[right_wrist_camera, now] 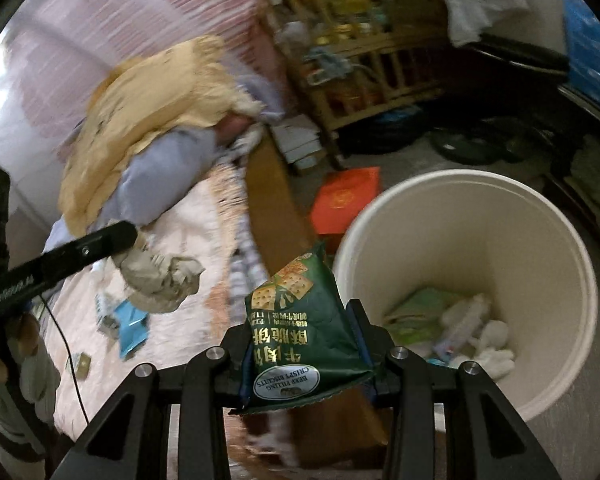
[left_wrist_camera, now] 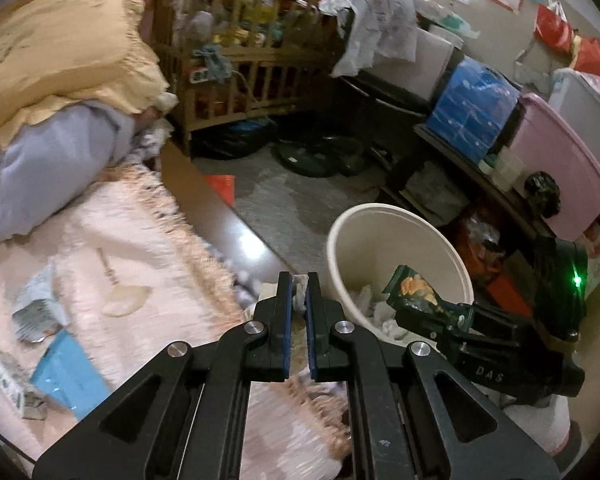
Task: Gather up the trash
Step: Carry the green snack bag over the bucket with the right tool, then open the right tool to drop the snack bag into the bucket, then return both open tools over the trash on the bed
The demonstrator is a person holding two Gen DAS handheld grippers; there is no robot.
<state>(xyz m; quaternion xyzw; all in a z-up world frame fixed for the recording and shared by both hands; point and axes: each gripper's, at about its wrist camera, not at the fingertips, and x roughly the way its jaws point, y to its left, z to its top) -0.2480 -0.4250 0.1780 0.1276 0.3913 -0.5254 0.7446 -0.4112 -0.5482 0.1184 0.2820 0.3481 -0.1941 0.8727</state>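
My left gripper is shut on a crumpled beige paper wad, held over the bed's edge; the wad shows in the right wrist view under the left gripper's finger. My right gripper is shut on a green biscuit packet, held just left of the cream trash bin. The packet hangs over the bin's rim in the left wrist view. The bin holds tissues and a green wrapper. More litter lies on the pink blanket: a blue wrapper, a silver wrapper, a beige scrap.
A pillow pile lies at the bed's head. A wooden crib full of items stands beyond. An orange box lies on the floor beside the bin. Shelves with a blue box and a pink tub stand right.
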